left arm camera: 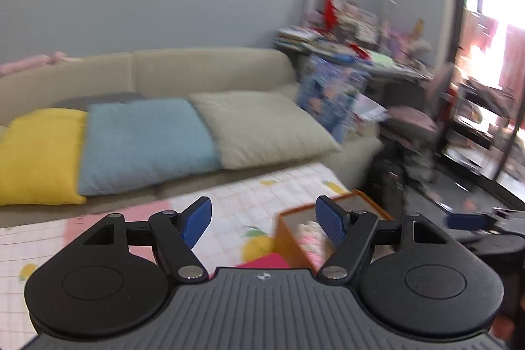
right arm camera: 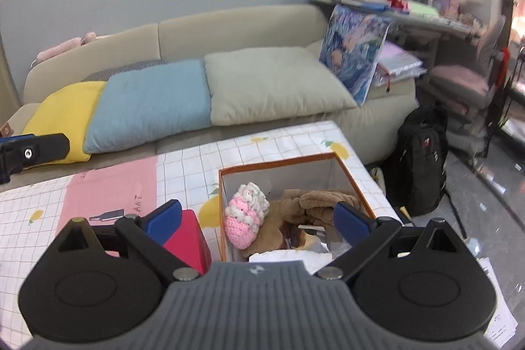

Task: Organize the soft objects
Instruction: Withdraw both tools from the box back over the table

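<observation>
An orange-rimmed cardboard box stands open on the table's right end. Inside lie a pink-and-white crocheted toy and a brown plush, with white paper at the near side. My right gripper hovers above the box, open and empty. My left gripper is also open with nothing between its blue pads; it hangs over the table with the box blurred just beyond. Each view shows the other gripper at its edge: the right gripper and the left gripper.
A red-pink box sits left of the cardboard box on the lemon-print tablecloth. Behind it, a beige sofa carries yellow, blue and beige pillows. A black backpack stands on the floor beside a cluttered desk.
</observation>
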### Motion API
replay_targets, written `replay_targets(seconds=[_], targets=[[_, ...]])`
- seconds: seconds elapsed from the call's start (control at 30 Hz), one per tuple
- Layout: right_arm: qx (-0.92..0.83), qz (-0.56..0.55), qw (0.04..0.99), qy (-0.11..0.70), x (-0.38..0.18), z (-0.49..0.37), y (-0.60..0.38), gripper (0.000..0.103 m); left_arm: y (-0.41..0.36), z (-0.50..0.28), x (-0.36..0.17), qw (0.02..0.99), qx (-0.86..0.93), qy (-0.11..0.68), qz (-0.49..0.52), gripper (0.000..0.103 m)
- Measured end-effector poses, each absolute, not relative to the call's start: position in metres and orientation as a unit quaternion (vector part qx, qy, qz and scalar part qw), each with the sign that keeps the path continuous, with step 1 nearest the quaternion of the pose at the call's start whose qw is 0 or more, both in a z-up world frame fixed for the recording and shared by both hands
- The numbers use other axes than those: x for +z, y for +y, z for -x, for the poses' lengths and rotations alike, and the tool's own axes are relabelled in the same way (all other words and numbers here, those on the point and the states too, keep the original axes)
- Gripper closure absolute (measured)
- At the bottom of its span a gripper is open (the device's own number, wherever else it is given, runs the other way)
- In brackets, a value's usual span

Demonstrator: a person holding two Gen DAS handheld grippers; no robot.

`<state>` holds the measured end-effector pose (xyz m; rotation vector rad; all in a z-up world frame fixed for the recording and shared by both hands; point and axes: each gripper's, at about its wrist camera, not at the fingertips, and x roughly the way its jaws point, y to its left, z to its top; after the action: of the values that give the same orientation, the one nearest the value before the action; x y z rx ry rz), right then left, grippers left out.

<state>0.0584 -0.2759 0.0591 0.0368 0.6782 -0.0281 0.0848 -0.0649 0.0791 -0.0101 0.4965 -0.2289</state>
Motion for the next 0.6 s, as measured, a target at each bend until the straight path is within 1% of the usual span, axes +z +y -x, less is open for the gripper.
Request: replay_targets(seconds=[0.07,0.13,0.2,0.3,0.5,0.6], targets=[[-0.008,-0.007,0.947,0.320,0.058,-0.049,-0.264,0.006,-0.061,-0.074,0.072,0.968,-0.087,0.232,-0.027,0.015],[-0.008,-0.006,0.949,0.315,0.055,-0.039,-0.253,0.006,-0.060,-0.066,0.065,0.967,-0.075,0.239,-0.051,0.014],[-0.007,-0.006,0.951,0.309,0.051,-0.028,-0.243,0.006,-0.056,-0.056,0.059,0.965,-0.076,0.246,-0.055,0.014],[-0.018,0.001,0.951,0.309,0.042,-0.016,-0.231,0.006,-0.049,-0.049,0.048,0.958,-0.068,0.276,-0.043,0.014],[0.020,0.037,0.929,0.369,0.015,-0.009,-0.212,0.006,-0.032,-0.045,0.014,0.928,-0.021,0.371,0.007,0.014],[0.031,0.051,0.925,0.376,0.009,-0.001,-0.208,0.006,-0.026,-0.035,0.003,0.921,-0.004,0.389,0.019,0.014]])
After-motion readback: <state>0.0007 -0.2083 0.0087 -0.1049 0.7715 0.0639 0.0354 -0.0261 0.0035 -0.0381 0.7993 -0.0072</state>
